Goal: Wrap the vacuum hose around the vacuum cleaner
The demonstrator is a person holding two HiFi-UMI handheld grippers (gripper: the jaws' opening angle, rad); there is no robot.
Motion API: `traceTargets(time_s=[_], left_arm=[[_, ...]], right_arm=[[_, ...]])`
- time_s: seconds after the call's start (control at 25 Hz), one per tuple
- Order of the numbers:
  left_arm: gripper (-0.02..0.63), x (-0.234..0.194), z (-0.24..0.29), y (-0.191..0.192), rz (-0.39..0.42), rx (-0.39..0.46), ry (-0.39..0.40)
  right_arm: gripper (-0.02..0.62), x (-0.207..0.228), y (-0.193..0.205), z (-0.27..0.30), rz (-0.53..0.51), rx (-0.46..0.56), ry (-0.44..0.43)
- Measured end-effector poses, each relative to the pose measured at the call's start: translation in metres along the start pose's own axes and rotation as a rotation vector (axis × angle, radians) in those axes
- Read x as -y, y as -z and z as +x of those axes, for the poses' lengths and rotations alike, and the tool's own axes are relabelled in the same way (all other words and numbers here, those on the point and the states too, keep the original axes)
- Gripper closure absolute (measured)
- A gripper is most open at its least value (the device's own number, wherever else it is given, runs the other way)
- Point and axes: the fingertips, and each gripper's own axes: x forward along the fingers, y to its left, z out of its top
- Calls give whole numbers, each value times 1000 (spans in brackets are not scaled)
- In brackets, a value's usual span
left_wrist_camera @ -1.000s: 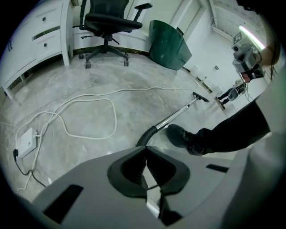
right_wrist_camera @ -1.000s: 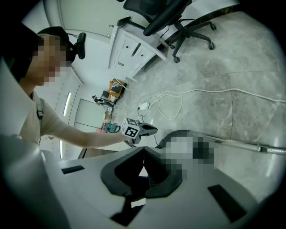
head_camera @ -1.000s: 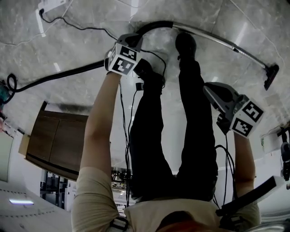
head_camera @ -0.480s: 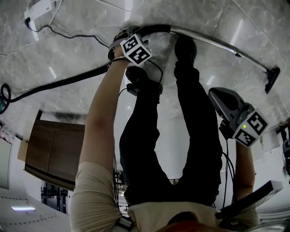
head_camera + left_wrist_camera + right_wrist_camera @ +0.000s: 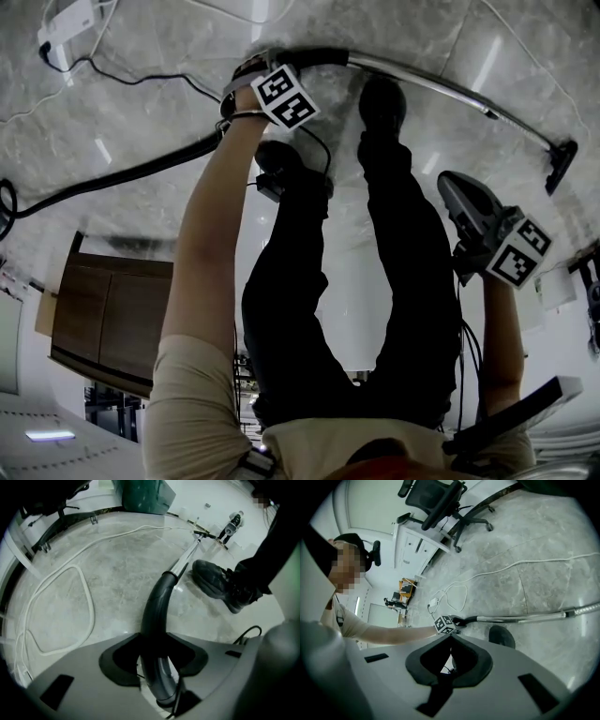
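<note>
The left tongs (image 5: 155,641), which have just been closing, are clenched on the curved black end of the vacuum hose (image 5: 157,602), low over the marble floor (image 5: 117,573) beside the person's shoe (image 5: 213,581). The hose trails left; its metal wand (image 5: 422,84) runs right to the floor head (image 5: 561,161). The right tongs (image 5: 449,656) are clenched on nothing, well to the right.

A shoe (image 5: 213,581) sits near the hose (image 5: 157,604) on one side; open floor (image 5: 122,573), then white cable (image 5: 90,599), opposite.

No legible text or numbers.
</note>
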Motion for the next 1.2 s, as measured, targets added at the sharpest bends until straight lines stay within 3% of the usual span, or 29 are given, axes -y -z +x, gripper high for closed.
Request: traceTargets(time_s=[0.04,0.2,0.32,0.52,0.68,0.8,0.96,1.2], left_arm=[[430,-2,-1,1,-16,-13,22],[431,-2,-6,8,-57,-74,116],[433,4,-19,16,-90,-81,149],[445,24,-69,17,-53,-111,247],[454,42,-113,22,20,-110,266],[454,58,-123,31,9,-112,293],[454,66,-130,36,-3,-102,298],[454,80,-151,34,-8,-103,294]], right_arm=[[591,4,0,1,34,13,2],[592,17,3,4,104,38,38],[592,20,15,13,120,2,45],[592,60,42,50,333,-16,20],[591,125,38,61,678,213,82],[582,171,36,63,810,365,160],[316,194,22,66,932,518,127],[284,213,27,66,945,541,162]])
